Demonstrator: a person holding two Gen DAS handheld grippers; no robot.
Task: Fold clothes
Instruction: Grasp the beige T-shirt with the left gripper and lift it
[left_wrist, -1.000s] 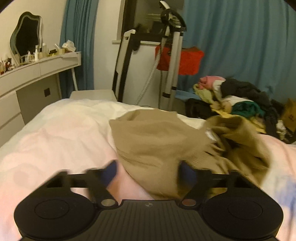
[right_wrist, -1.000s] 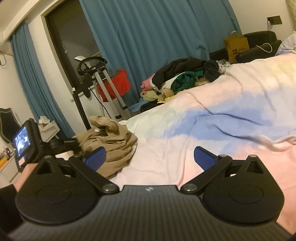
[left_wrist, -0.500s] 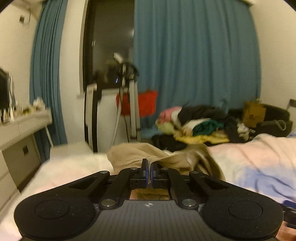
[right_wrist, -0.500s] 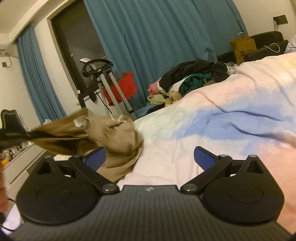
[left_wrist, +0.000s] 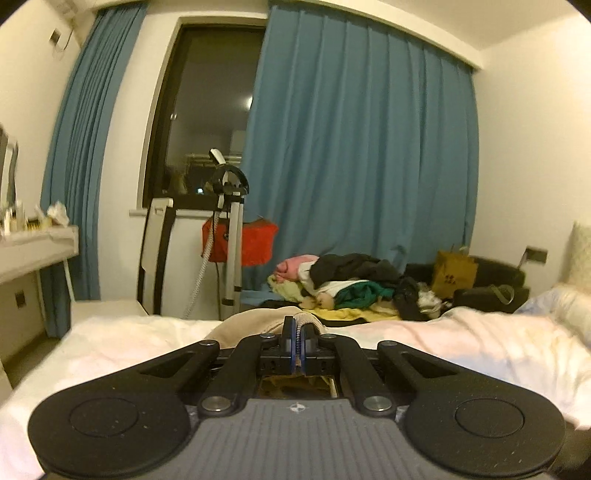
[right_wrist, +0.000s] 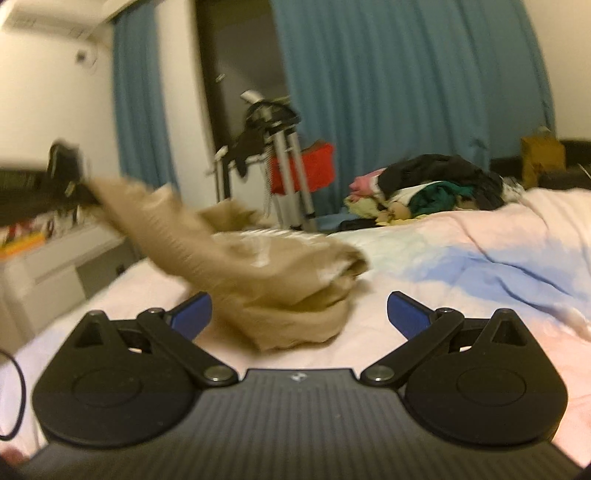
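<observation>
Left wrist view: our left gripper (left_wrist: 297, 334) is clamped on the tan garment's (left_wrist: 255, 324) edge, lifted above the bed (left_wrist: 461, 339). Our right gripper (right_wrist: 299, 308) is spread wide, empty, near the garment's (right_wrist: 258, 273) hanging end. Beyond, a clothes pile (left_wrist: 354, 280); the paper bag's (left_wrist: 452, 271) print is unreadable.

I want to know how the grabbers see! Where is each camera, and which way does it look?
Left wrist: sits on the left gripper, shut on the tan garment, facing the blue curtain.
Right wrist: sits on the open right gripper, looking across the bed.
Shared: the garment, curtain and clothes pile.
</observation>
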